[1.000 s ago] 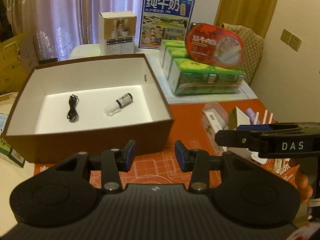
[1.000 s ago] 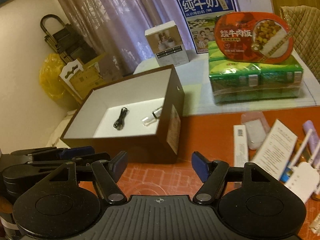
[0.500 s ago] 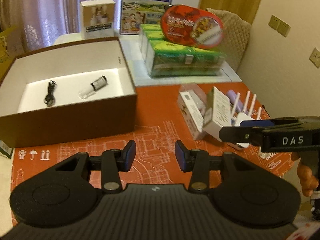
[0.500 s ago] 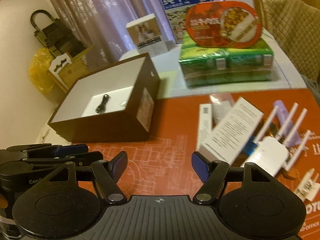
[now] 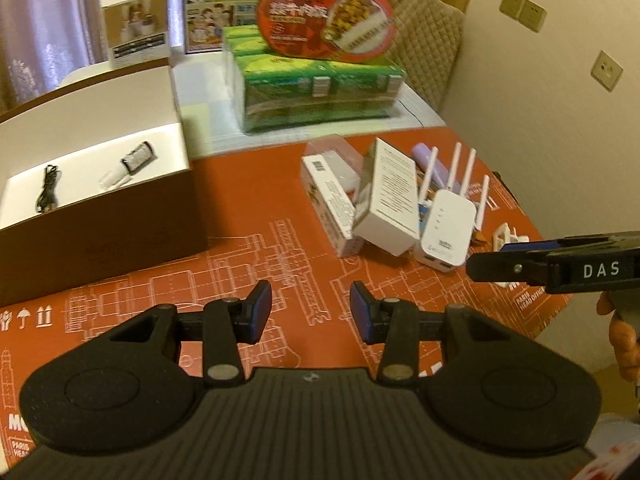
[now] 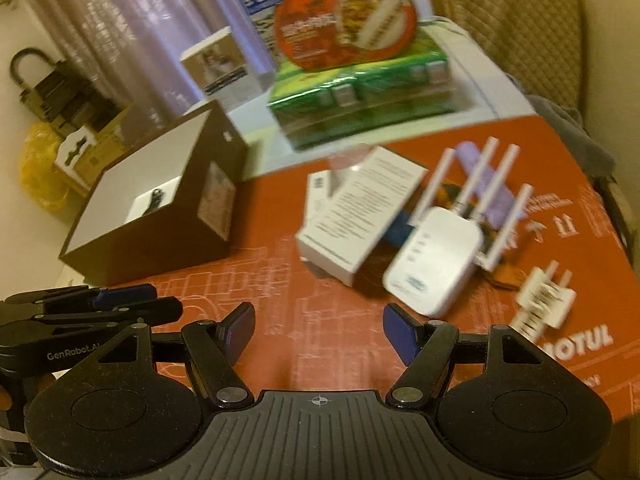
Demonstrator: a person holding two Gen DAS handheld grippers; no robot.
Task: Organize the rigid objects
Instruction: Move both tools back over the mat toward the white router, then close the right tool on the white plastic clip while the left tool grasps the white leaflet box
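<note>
From the left wrist, the left gripper (image 5: 311, 307) hangs over the orange mat (image 5: 260, 248) with its jaws narrowly parted and nothing between them; a second ago this view was filled by the brown box (image 5: 100, 236), which now sits off to the left while the loose pile has slid toward the middle, so both hands seem to be swinging away from the box to fetch the next item; the white router (image 5: 440, 222) stands just beside the white carton (image 5: 386, 200), touching it, and the box floor shows a black cable (image 5: 46, 190) and a small bottle (image 5: 130, 162) already stowed; the right gripper (image 5: 520, 266) pokes in from the right edge. From the right wrist, blurred, the right gripper (image 6: 319, 330) is wider apart and empty, the router (image 6: 434, 264) near ahead of it, closer than before; here the bottle is hidden behind the box (image 6: 160, 236) wall, yet a small white clip-like piece (image 6: 546, 300) shows clearly to the router's right.
</note>
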